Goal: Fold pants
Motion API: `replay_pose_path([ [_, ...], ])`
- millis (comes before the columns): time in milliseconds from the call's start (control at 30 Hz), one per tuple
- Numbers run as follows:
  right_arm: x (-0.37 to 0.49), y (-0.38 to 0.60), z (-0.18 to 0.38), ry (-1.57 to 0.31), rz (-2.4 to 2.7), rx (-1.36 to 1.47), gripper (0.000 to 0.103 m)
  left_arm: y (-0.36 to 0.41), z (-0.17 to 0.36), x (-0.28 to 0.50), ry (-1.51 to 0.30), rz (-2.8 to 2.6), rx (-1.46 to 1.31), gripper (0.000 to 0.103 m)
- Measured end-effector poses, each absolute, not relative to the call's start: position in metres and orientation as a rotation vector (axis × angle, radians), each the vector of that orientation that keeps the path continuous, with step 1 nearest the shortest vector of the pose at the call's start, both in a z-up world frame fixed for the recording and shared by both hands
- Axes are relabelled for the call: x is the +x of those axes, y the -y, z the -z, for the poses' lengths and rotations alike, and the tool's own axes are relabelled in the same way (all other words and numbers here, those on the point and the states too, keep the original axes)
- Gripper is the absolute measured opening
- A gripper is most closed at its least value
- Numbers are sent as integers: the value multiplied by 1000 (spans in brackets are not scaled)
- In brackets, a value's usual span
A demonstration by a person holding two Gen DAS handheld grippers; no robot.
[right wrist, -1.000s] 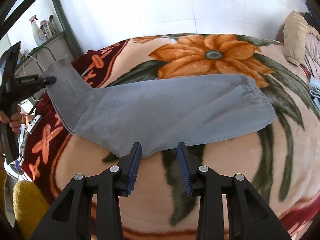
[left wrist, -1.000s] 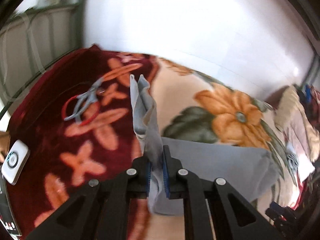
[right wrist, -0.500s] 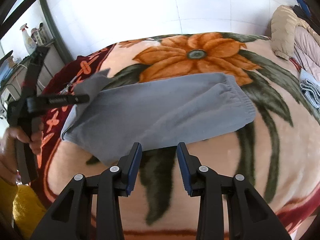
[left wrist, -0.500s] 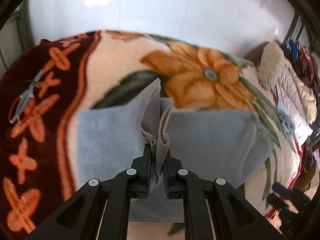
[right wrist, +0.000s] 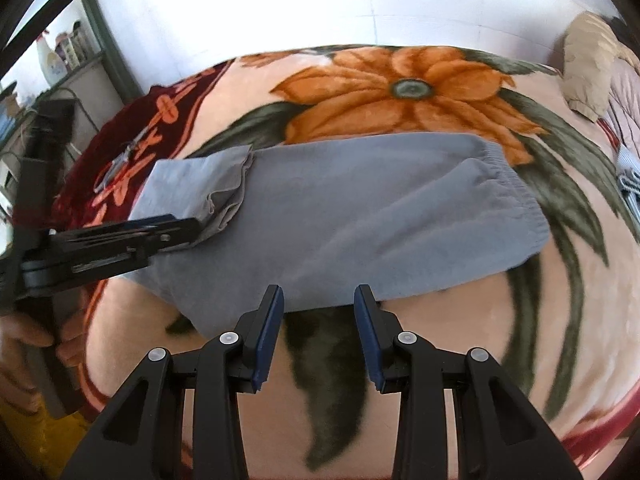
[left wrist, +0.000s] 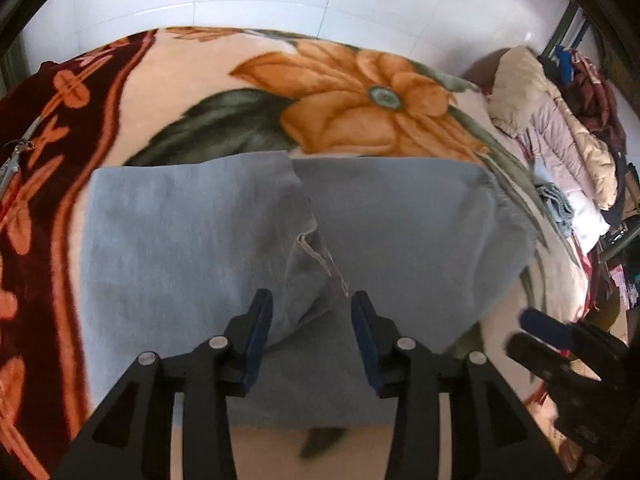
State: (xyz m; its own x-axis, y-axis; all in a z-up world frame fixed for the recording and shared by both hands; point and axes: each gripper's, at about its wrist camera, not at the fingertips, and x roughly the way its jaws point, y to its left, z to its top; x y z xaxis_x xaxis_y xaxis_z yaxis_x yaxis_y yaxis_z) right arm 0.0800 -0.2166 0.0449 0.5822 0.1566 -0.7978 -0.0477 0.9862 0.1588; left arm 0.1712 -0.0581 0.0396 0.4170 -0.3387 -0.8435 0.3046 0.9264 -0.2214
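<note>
Grey pants (right wrist: 360, 216) now lying flat on the floral blanket (right wrist: 500, 344) of the bed, folded across the middle: leg ends (right wrist: 224, 184) brought over onto the upper half, elastic waistband (right wrist: 516, 188) at the far right. A second ago held pinched and lifted by the left tool (left wrist: 312, 320), hem end dangling; half a second ago lowered over the lower layer but not let go. Since then jaws of the left tool just opened, now standing apart about halfway, pads clear of the cloth, with the released hem edge (left wrist: 316, 248) lying slack between and just ahead of them. Nothing gripped. Right tool (right wrist: 319, 316) likewise about half open and empty, hovering at the near edge of the pants, unchanged in opening throughout.

Judged from this: first fold placed and released. Hem end sits bunched and slightly askew rather than square on the layer beneath, so probably some smoothing or a further fold left before the pants count as done.
</note>
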Motion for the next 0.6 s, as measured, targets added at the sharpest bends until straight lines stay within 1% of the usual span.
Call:
replay_pose_path([
  [233,106,193,-40,-978,-164,163,37,10,-58,151,-995,278,-27,45],
  [267,112,190,-41,-979,-177,189,39,3,-57,150,-989,253,-18,45],
  [300,116,188,-41,-979,-183,205,45,-5,-54,148,-985,217,-1,45],
  [367,127,181,-42,-976,-192,237,51,-18,-47,149,-985,172,19,45],
  [433,138,175,-40,-988,-198,260,52,-31,-38,151,-1000,135,20,45],
  [600,165,159,-32,-1033,-204,292,52,-54,-17,154,-1039,131,-85,46],
])
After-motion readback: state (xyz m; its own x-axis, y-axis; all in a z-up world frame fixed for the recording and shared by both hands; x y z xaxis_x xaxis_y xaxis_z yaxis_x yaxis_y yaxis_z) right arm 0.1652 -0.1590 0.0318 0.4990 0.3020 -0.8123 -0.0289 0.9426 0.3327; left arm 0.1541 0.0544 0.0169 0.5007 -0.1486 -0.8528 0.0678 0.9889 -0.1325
